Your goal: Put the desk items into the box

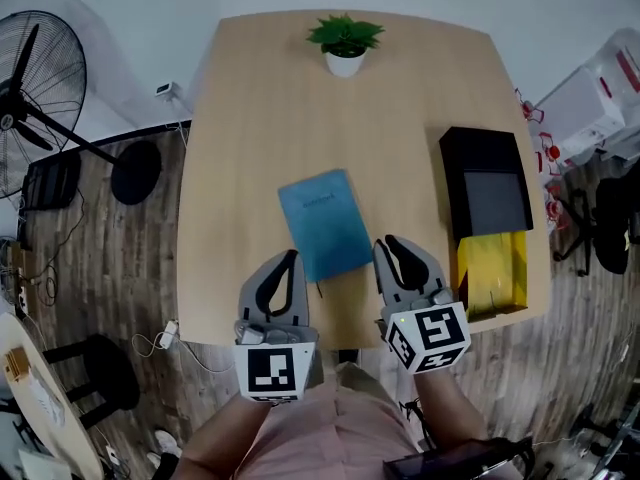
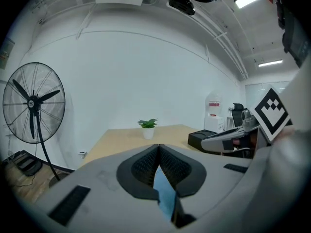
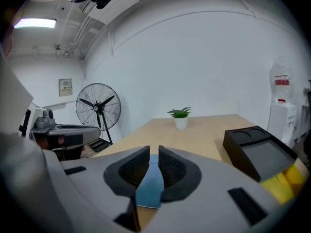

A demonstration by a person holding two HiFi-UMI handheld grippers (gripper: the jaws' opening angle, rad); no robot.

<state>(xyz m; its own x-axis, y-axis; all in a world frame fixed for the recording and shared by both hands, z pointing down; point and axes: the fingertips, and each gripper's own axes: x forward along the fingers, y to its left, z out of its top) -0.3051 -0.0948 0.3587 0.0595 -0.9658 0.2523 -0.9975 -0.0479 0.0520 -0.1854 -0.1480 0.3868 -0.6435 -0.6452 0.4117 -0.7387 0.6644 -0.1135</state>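
Note:
A blue notebook (image 1: 325, 223) lies flat in the middle of the wooden table (image 1: 250, 148). A black box (image 1: 490, 193) stands at the table's right edge, with a yellow item (image 1: 492, 273) in its near end. My left gripper (image 1: 292, 256) hovers at the notebook's near left corner, shut and holding nothing; the left gripper view shows its tips (image 2: 158, 145) touching above the notebook (image 2: 163, 193). My right gripper (image 1: 388, 242) hangs at the notebook's near right corner. Its jaws stand almost together with only a thin slit and nothing held (image 3: 153, 149), the notebook (image 3: 150, 188) below.
A small potted plant (image 1: 345, 43) sits at the table's far edge. A standing fan (image 1: 40, 78) is on the floor to the left, with cables and a stool nearby. White containers (image 1: 600, 98) and a black chair are off to the right.

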